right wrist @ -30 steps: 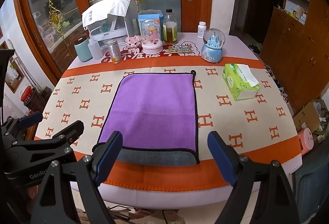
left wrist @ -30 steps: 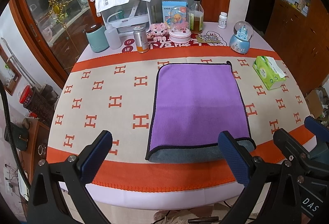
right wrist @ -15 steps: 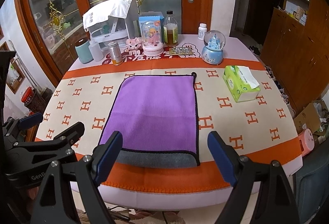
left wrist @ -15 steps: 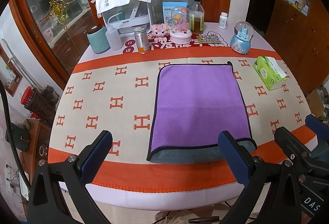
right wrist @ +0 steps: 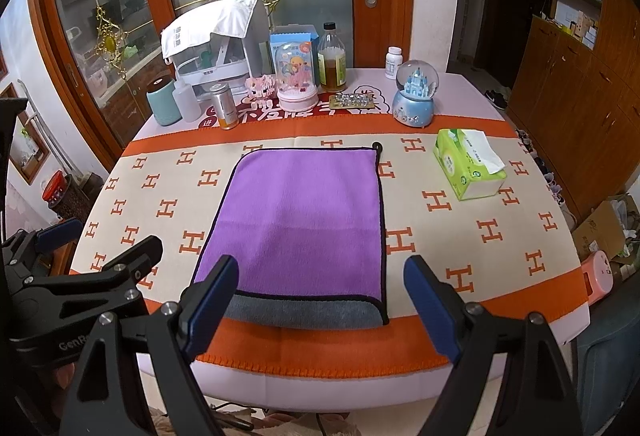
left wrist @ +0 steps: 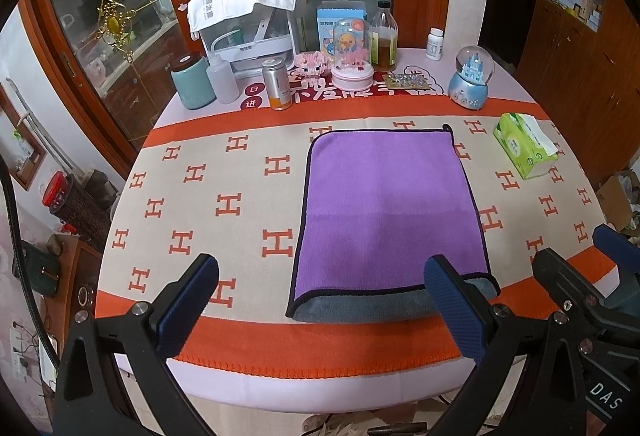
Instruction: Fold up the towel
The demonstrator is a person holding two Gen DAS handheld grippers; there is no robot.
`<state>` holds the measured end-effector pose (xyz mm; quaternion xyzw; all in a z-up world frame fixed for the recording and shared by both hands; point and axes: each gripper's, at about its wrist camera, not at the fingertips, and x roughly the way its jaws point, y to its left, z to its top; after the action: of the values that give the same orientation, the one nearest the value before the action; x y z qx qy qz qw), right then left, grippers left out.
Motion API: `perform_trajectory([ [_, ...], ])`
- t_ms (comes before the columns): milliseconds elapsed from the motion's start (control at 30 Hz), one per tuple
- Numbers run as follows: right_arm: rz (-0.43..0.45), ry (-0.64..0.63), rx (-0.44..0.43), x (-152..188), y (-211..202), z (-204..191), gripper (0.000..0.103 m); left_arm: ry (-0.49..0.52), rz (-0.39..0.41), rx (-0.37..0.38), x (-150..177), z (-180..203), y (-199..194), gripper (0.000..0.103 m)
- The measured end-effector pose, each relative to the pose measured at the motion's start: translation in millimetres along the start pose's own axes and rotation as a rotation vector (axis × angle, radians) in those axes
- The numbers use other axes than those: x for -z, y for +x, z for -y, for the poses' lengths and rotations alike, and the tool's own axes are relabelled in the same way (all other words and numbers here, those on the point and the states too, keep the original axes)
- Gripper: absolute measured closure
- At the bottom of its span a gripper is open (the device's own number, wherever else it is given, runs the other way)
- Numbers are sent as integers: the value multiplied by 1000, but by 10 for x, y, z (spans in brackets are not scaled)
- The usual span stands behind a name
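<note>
A purple towel with a black hem lies folded on the H-patterned tablecloth, its grey underside showing along the near edge. It also shows in the right wrist view. My left gripper is open and empty, held above the table's near edge in front of the towel. My right gripper is open and empty, also just short of the towel's near edge. Each gripper shows at the other view's side: the right, the left.
A green tissue pack lies right of the towel. Along the back stand a snow globe, bottle, duck dome, metal can, teal jar and a white rack. The table's rim is near.
Both grippers drifted slightly back and upward from the table; the towel looks a little farther away. Nothing was grasped or released.
</note>
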<state>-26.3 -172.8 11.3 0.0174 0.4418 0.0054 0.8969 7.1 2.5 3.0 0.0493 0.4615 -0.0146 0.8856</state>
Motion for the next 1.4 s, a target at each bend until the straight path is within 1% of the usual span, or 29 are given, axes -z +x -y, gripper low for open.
perform_trajectory([
  [533,15,2,-7,-31,-2,32,18,-1,-2,-10,-42,14,-9,1],
  [1000,48,1,8,-115,47,119,18,-6,35,-37,-220,-29,49,1],
  [1267,55,4,12,-159,152,217,18,0,52,-47,-307,-49,139,1],
  [1400,52,1,34,-158,262,286,18,-22,50,-40,-333,-134,247,1],
])
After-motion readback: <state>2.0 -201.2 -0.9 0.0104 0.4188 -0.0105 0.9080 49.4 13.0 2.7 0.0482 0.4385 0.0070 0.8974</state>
